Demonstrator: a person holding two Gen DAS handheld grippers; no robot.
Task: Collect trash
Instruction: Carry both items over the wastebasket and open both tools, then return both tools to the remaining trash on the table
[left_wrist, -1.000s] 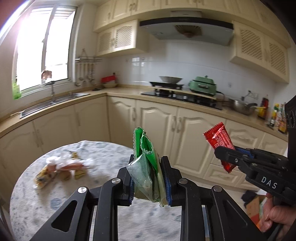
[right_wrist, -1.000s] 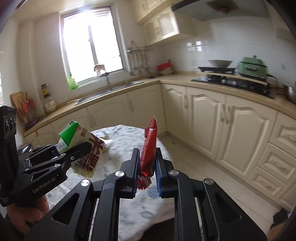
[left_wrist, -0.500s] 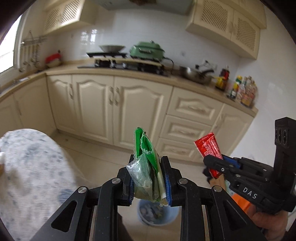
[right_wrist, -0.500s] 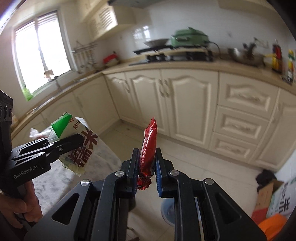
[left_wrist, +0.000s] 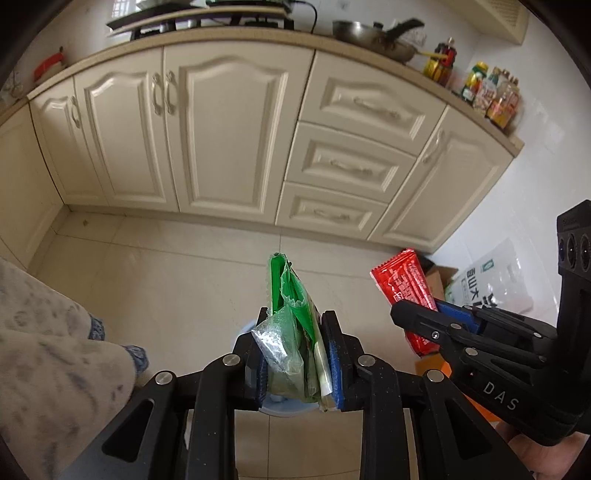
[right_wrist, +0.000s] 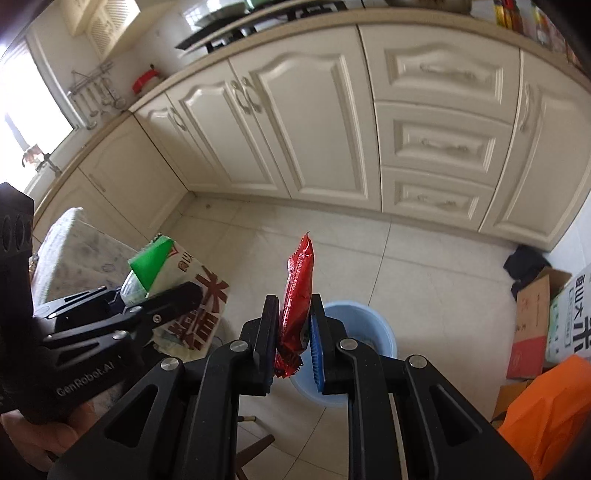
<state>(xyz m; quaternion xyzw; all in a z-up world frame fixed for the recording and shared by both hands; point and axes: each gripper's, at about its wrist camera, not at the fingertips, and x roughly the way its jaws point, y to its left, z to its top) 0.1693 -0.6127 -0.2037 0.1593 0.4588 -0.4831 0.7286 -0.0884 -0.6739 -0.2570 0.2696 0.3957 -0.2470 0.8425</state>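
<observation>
My left gripper is shut on a green and white snack bag, which stands up between its pads. Seen from the right wrist, that same bag shows brown lettering and the left gripper clamps its lower part. My right gripper is shut on a red wrapper; from the left wrist view the red wrapper sticks up from the right gripper. A light blue bin stands on the floor just beyond and below the right fingers. Under the left gripper only slivers of the bin show.
Cream cabinets and drawers run along the far side of the tiled floor. The cloth-covered table hangs at the left. A cardboard box, a white sack and an orange bag crowd the right corner.
Both grippers have swung away from the table and tipped down toward the floor, still gripping their wrappers. The blue bin has come into view beneath them; the window and countertop have slid out of view.
</observation>
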